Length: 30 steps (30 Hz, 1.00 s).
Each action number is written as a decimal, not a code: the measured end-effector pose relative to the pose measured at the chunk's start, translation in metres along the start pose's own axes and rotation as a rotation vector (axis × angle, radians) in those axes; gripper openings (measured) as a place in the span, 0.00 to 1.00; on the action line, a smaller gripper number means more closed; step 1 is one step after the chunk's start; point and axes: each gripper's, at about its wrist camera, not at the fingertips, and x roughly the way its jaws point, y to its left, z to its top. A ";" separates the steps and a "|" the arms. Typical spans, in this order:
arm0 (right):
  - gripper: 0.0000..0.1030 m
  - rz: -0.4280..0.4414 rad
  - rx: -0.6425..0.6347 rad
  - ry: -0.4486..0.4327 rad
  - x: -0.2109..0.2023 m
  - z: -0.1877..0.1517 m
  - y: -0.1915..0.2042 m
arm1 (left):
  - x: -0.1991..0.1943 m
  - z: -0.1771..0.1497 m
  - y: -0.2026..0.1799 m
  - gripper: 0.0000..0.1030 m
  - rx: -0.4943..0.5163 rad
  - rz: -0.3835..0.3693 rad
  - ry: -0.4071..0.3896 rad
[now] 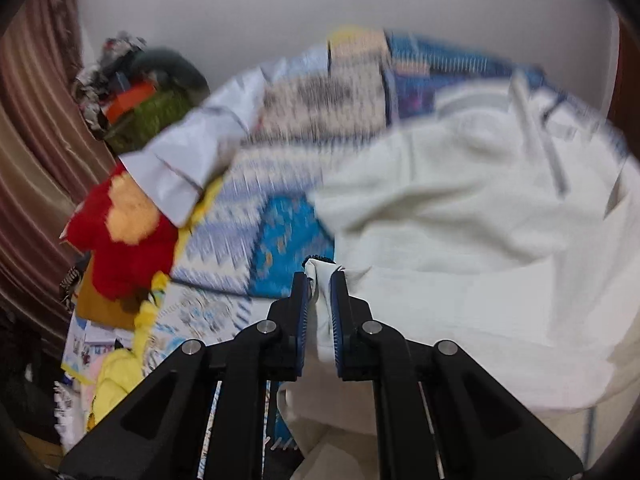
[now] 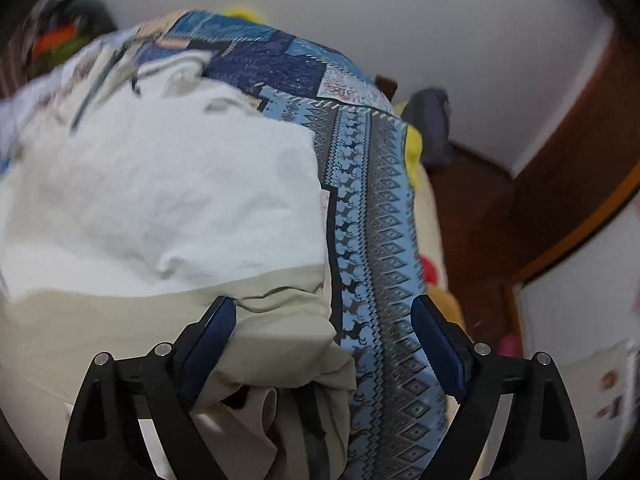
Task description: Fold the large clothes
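A large white garment [image 1: 460, 216] lies spread on a bed covered with a blue patterned bedspread [image 1: 280, 232]. My left gripper [image 1: 320, 276] is shut on a bunched edge of this white garment at its near left side. In the right wrist view the same white garment [image 2: 160, 200] lies folded over, with a beige underside or lining [image 2: 260, 332] at its near edge. My right gripper [image 2: 324, 308] is open, its fingers on either side of the beige corner, holding nothing. The bedspread [image 2: 380, 240] runs along its right.
A red and yellow plush toy [image 1: 124, 232] and a pile of mixed clothes [image 1: 136, 92] lie at the bed's left, by a brown curtain [image 1: 36, 140]. A dark garment [image 2: 432, 128] sits by the wall. Brown wooden furniture [image 2: 560, 168] stands right of the bed.
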 end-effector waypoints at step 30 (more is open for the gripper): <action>0.92 0.095 -0.013 -0.031 -0.020 0.046 0.024 | -0.058 -0.018 0.050 0.88 -0.053 -0.117 -0.067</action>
